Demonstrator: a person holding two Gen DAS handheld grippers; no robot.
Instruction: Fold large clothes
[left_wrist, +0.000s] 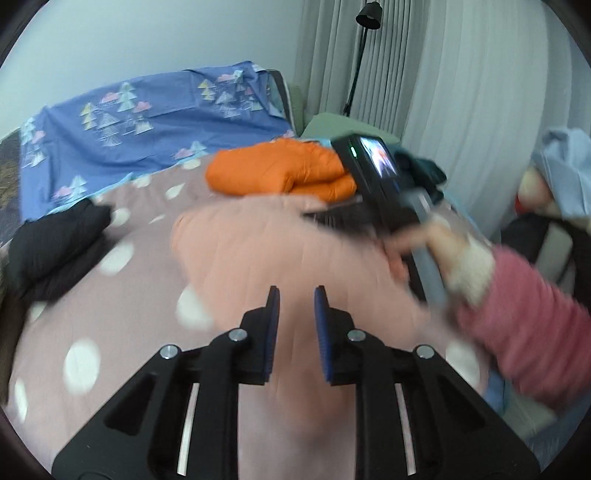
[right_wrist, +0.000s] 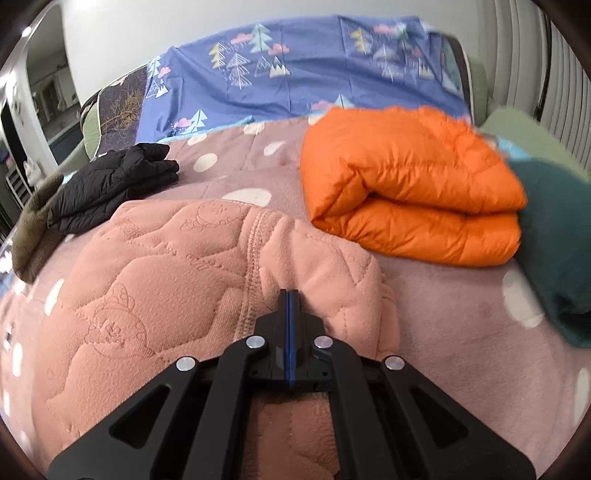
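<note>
We see a bed covered by a dusty pink blanket with white dots (right_wrist: 443, 288), filling most of both views. Behind it, a blue sheet printed with trees and clouds (right_wrist: 303, 77) is draped upright along the far side. On the blanket, nearest us, lies the pink quilted garment (right_wrist: 155, 280), a fleecy piece stitched with cartoon figures, bunched into a soft mound in the middle of the bed. Beyond it to the right sits a folded orange puffer jacket (right_wrist: 410, 192), doubled over on itself, and just beside that, at the right edge, a dark teal garment (right_wrist: 557, 251) touches its end. To the far left a folded black puffer jacket (right_wrist: 110, 184) rests on the blanket, with an olive-brown cloth (right_wrist: 33, 236) just beside it at the bed's edge

In the right wrist view, our right gripper (right_wrist: 290, 295) has its blue-padded fingers pressed together, pinching a fold of the pink garment near its stitched seam. In the left wrist view, which is blurred, our left gripper (left_wrist: 296, 295) hovers over the same pink garment (left_wrist: 280, 251) with its fingers spread apart and nothing between them. There we also see the right hand (left_wrist: 439, 243), in a pink ribbed sleeve with a cream cuff, holding the other gripper's handle above the garment's right side. White curtains (left_wrist: 461, 74) and a black floor lamp (left_wrist: 364, 55) stand behind the bed
</note>
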